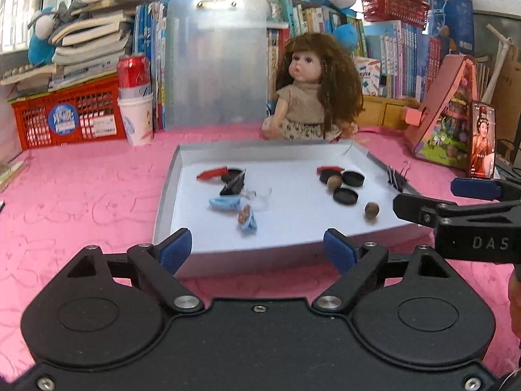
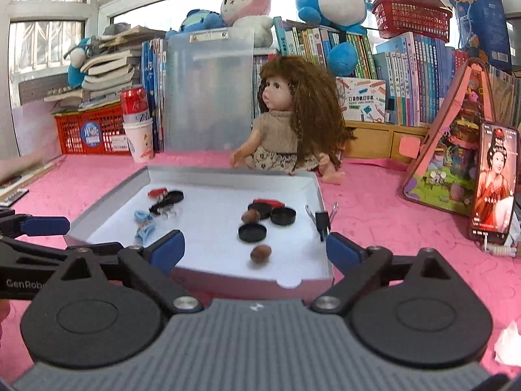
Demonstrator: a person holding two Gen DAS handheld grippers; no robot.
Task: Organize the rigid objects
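A shallow white box tray (image 1: pixel 293 231) (image 2: pixel 302 182) lies on the pink cloth. In it sit several black round lids (image 1: pixel 345 195) (image 2: pixel 252 233), two brown nuts (image 1: pixel 371 210) (image 2: pixel 260 253), red clips (image 1: pixel 211 173) (image 2: pixel 268 202), blue clips (image 1: pixel 224 202) (image 2: pixel 143 216) and a clear plastic piece (image 1: pixel 260 197). A black binder clip (image 1: pixel 398 177) (image 2: pixel 322 220) grips the tray's right wall. My left gripper (image 1: pixel 257 249) hangs open just before the tray's near edge, nothing between its fingers. My right gripper (image 2: pixel 255 247) is open too, over the near right corner; it also shows at the right of the left wrist view (image 1: pixel 433 200).
A doll (image 1: pixel 312 97) (image 2: pixel 289 123) sits behind the tray. A frosted clipboard (image 1: pixel 216 62), books, plush toys and a red crate (image 1: pixel 70 117) line the back. A red can on paper cups (image 1: pixel 135 97) stands at left; a pink house toy (image 2: pixel 456 150) and phone (image 2: pixel 496 179) at right.
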